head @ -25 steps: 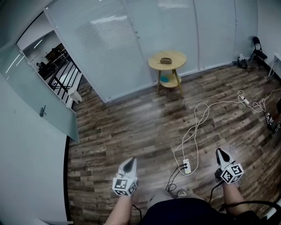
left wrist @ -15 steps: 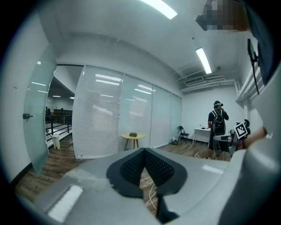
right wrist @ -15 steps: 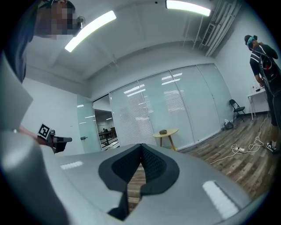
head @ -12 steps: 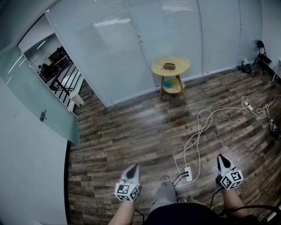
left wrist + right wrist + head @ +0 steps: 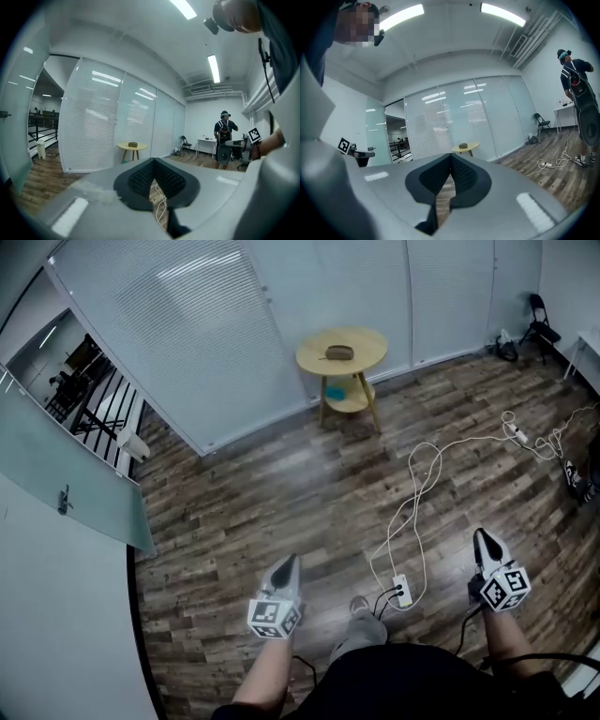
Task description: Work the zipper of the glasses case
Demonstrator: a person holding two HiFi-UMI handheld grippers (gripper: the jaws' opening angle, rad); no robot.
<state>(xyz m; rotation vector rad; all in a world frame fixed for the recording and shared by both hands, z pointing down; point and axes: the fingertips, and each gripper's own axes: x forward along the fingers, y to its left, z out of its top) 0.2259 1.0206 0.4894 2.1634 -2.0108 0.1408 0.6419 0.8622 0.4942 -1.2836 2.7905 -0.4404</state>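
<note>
Sits further left and higher in the head view than half a second ago: the round pale-yellow wooden side table (image 5: 367, 341), and with it the black folding chair (image 5: 540, 315) at the far right. Held low over the dark wood-plank floor (image 5: 281, 484), well apart and pointing forward: the left gripper (image 5: 289, 562) and the right gripper (image 5: 482, 536). Left jaws fully closed, ribbed black pads (image 5: 140, 178) pressed together with nothing between them. Same on the right, pads (image 5: 464, 174) meeting tip to tip, nothing gripped. Well away from both, lying on the tabletop: the small dark brown oval glasses case (image 5: 338, 352), zipper too small to make out. Across the floor between table and grippers, a looping white cable (image 5: 417, 488) near a white power strip (image 5: 401, 591). Behind the table, frosted glass panels with blinds (image 5: 206, 315).
</note>
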